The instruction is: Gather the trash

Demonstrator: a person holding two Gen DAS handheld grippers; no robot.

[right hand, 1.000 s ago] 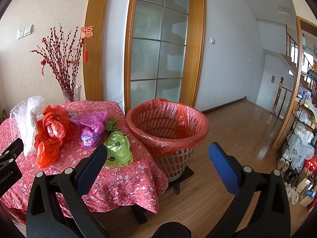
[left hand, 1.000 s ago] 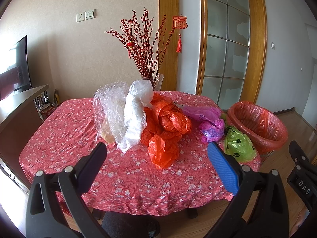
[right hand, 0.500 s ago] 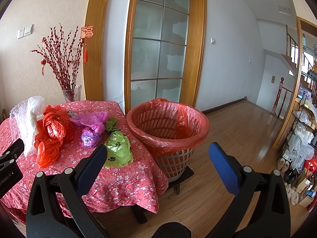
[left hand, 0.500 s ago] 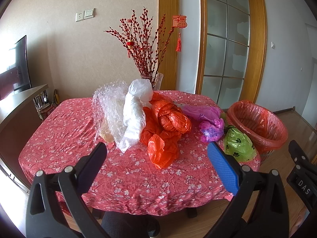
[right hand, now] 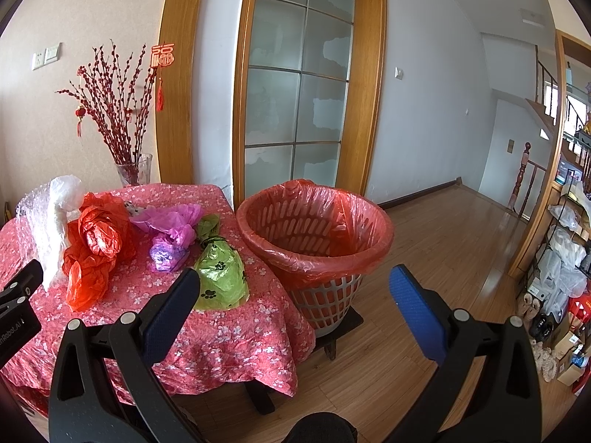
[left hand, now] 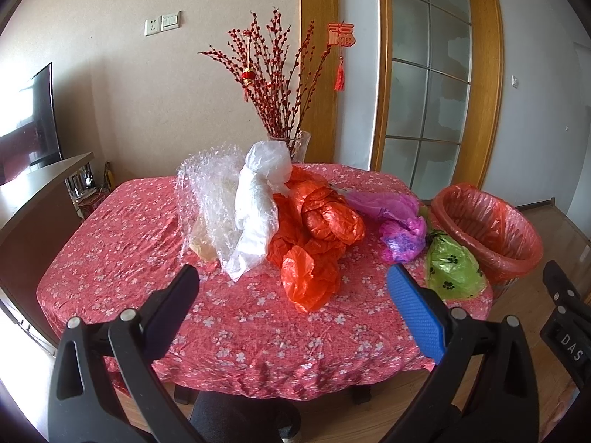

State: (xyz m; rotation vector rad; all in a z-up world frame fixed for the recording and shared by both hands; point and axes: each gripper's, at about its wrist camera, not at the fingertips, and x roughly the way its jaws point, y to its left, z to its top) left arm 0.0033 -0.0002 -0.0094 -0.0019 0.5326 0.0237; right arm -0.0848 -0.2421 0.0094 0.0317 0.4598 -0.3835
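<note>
Several crumpled plastic bags lie on the red flowered table (left hand: 122, 243): bubble wrap (left hand: 207, 192), a white bag (left hand: 258, 203), orange bags (left hand: 314, 236), a purple bag (left hand: 399, 221) and a green paw-print bag (left hand: 450, 269). The green bag (right hand: 221, 277) sits at the table edge beside a basket lined with a red bag (right hand: 314, 236). My left gripper (left hand: 291, 295) is open and empty in front of the table. My right gripper (right hand: 295, 295) is open and empty, aimed at the basket.
A glass vase of red branches (left hand: 288, 110) stands at the table's back. A dark cabinet (left hand: 33, 203) is at the left. The basket (left hand: 487, 229) stands on a low stool on the wood floor (right hand: 443, 229). Shelves with clutter (right hand: 565, 258) are at the far right.
</note>
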